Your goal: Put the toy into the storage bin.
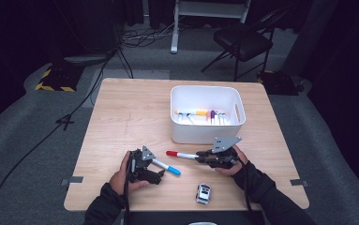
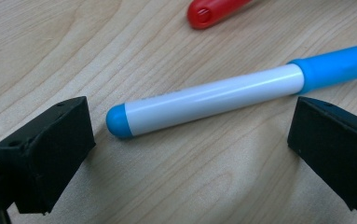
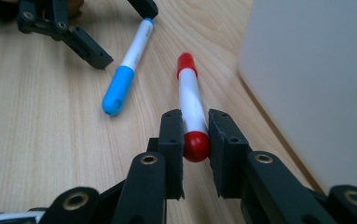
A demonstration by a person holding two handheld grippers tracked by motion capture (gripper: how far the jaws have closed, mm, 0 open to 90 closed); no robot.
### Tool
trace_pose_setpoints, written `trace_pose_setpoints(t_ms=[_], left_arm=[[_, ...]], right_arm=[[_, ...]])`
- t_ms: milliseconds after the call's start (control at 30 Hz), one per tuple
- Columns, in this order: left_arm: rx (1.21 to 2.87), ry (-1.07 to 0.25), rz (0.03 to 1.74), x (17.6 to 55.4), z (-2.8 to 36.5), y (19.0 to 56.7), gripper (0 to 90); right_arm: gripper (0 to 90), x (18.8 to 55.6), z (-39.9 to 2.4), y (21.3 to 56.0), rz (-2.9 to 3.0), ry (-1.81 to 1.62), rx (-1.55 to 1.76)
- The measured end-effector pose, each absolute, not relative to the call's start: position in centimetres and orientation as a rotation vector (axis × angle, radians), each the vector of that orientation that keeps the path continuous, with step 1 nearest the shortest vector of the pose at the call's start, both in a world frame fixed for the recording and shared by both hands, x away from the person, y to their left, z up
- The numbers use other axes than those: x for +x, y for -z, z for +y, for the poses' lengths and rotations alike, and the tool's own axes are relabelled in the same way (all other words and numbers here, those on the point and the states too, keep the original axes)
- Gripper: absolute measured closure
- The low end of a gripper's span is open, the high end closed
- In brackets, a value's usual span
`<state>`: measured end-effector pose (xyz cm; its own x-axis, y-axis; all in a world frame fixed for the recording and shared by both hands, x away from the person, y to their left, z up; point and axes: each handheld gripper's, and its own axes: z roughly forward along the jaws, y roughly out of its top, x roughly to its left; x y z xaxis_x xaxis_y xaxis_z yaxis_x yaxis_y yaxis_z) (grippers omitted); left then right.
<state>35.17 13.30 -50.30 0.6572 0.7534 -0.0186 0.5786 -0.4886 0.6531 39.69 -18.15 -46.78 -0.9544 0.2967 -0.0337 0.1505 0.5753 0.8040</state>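
A white marker with red caps point(image 1: 181, 154) point(image 3: 190, 107) is held at its near end by my right gripper point(image 1: 201, 158) point(image 3: 195, 140), whose jaws are shut on it beside the bin, the far end pointing left. A white marker with blue caps point(image 1: 167, 167) point(image 2: 223, 95) point(image 3: 128, 65) lies flat on the table. My left gripper point(image 1: 158, 172) point(image 2: 190, 140) stands open around it, one jaw off each side of the barrel, touching nothing. The red cap's tip point(image 2: 213, 10) shows beyond it.
A white bin point(image 1: 206, 96) holding several markers point(image 1: 200, 115) stands at the table's far right. A small toy car point(image 1: 203, 193) sits near the front edge, between the two hands. The wooden table point(image 1: 121, 117) is bare on its left half.
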Motion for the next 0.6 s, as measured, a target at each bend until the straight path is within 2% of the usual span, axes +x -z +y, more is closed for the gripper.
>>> trace_pose_setpoints(t_ms=[600], left_arm=[[2.238, -0.358, 1.027, 35.2, 13.3, 50.3, 0.5]], right_arm=[[76.8, 39.4, -21.5, 41.6, 2.554, -1.394, 0.308]])
